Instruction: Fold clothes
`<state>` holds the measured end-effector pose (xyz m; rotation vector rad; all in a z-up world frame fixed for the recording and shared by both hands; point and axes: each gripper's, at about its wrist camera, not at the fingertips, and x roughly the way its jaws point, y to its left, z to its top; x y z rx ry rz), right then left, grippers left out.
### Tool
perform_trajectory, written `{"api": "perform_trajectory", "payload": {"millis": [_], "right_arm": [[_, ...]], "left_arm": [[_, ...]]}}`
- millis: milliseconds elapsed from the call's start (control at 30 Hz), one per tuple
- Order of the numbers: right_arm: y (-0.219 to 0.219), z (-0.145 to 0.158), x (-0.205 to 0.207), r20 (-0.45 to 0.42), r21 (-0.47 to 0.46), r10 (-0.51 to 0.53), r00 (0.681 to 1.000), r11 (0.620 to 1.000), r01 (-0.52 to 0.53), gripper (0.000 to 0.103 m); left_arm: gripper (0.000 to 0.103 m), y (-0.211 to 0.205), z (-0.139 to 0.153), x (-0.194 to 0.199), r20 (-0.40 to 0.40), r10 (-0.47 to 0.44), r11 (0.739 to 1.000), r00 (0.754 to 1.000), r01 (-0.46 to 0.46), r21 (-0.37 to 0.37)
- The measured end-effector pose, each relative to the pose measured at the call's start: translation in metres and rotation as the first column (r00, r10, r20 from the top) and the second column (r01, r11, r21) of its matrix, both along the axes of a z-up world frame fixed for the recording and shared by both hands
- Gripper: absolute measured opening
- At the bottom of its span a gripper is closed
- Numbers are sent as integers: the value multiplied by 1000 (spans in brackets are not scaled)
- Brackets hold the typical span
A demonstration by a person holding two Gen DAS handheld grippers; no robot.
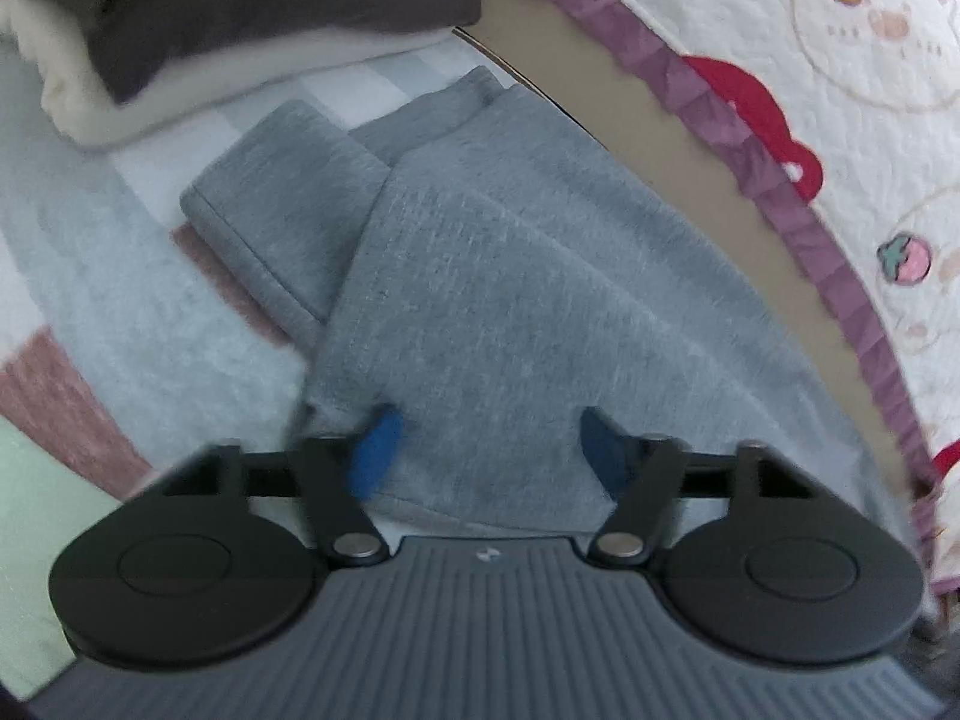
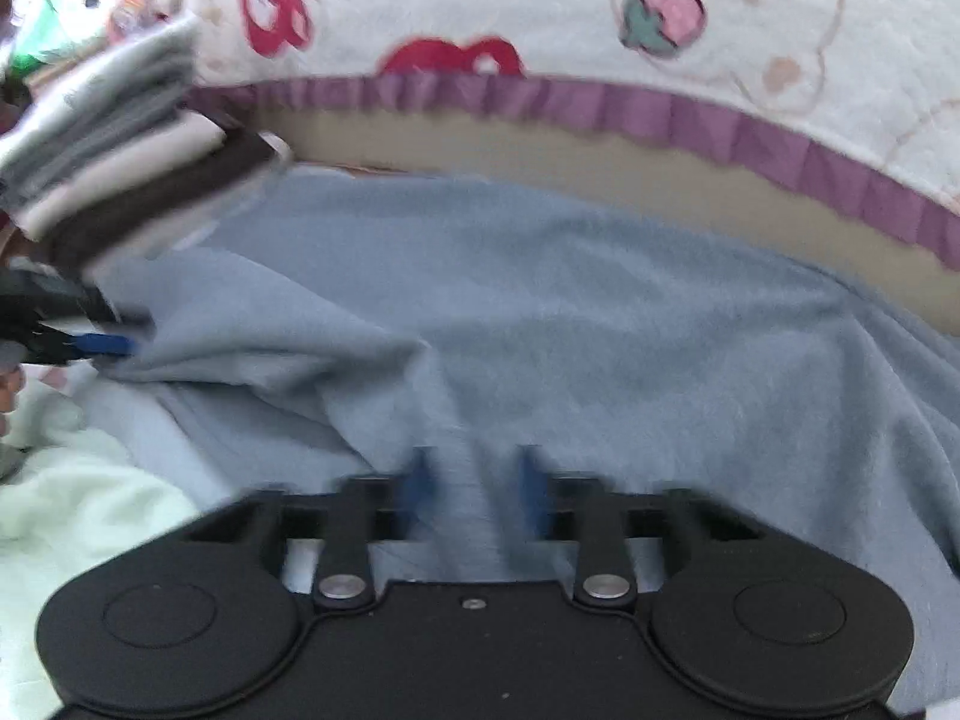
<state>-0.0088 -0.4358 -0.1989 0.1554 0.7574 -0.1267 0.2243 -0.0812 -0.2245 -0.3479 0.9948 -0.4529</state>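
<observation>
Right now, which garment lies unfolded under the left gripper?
The grey garment, spread beneath the left gripper; the dark and cream ones sit folded in a stack.

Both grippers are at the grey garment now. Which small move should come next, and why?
Probably close both grippers on the grey garment. The left gripper and the right gripper each stand open with cloth between the fingers, so nothing is gripped yet for a fold.

Left gripper (image 1: 483,447) jaws wide apart; right gripper (image 2: 474,486) jaws narrower (blurred), parted.
</observation>
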Motion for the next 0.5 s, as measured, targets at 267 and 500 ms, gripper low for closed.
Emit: {"api": "perform_trajectory", "payload": {"millis": [267, 500], "right_arm": [[-6, 26, 2, 114, -50, -16, 993, 999, 21, 6], [-21, 51, 24, 134, -123, -28, 991, 991, 45, 5]], "left_arm": [[0, -12, 67, -20, 428, -84, 970, 900, -24, 242], [21, 1, 67, -28, 281, -157, 986, 947, 134, 99]]}}
